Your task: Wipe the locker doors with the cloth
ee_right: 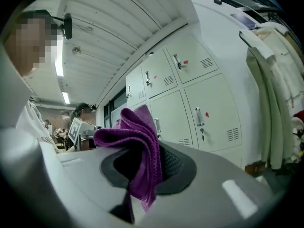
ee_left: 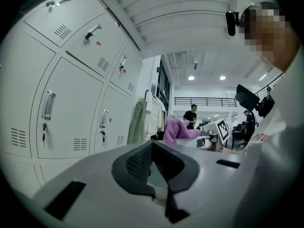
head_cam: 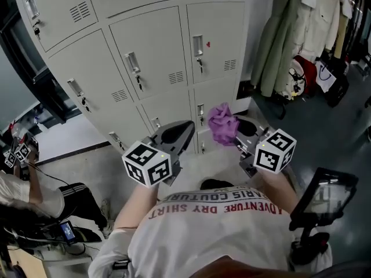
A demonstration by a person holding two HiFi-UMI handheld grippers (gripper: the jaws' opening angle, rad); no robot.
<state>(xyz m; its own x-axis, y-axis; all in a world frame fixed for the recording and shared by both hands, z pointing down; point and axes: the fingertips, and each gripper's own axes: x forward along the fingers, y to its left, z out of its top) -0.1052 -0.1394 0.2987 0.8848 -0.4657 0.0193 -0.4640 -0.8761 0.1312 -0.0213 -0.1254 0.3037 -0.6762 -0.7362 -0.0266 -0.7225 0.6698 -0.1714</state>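
Note:
Grey locker doors [head_cam: 156,51] with small handles and vents stand ahead of me; they also fill the left of the left gripper view as locker doors [ee_left: 61,103] and the right gripper view's far side as locker doors [ee_right: 209,108]. My right gripper [head_cam: 242,128] is shut on a crumpled purple cloth [head_cam: 222,123], held a short way off the lower lockers. The cloth [ee_right: 137,141] bunches up out of the right gripper [ee_right: 142,167] and hangs over its jaws. My left gripper [head_cam: 178,133] is level with it to the left, shut with nothing in it, seen as the left gripper [ee_left: 154,164].
Coats [head_cam: 295,28] hang on a rack right of the lockers, with bags [head_cam: 313,74] on the floor below. A seated person [head_cam: 23,196] with gear is at the lower left. A screen on a stand [head_cam: 324,196] is at my right. People [ee_left: 191,115] stand far behind.

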